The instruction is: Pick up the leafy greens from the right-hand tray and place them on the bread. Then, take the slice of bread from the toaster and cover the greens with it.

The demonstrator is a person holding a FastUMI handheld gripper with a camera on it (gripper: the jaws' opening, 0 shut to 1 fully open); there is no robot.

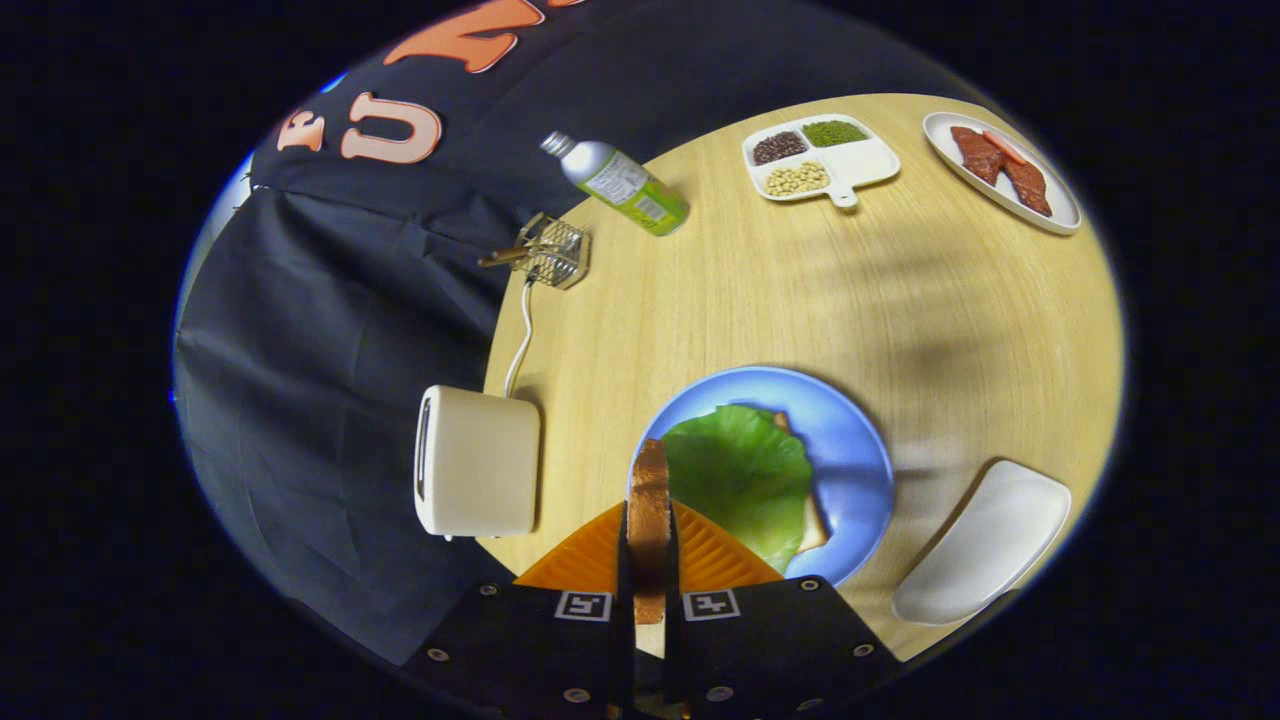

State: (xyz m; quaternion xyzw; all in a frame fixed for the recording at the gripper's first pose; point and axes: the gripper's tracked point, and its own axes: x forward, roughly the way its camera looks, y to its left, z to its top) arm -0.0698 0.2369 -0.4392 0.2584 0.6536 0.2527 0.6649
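The hand-held gripper (649, 560) was pinched on a toasted bread slice (649, 500), held edge-on between both fingers, its lower end hidden by them. Just beyond, a crinkled green leaf (745, 470) was laid over a bread slice (812, 530) mostly concealed on a round blue plate (860, 450). A cream toaster (478, 462) was seen beside it on the wooden table (740, 300), and a smooth white tray (985, 545) lay opposite. A divided dish (822, 160) held beans farther off.

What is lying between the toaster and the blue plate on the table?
In the gripper view, the toast slice gripped by the gripper stands between toaster and plate, over bare table.
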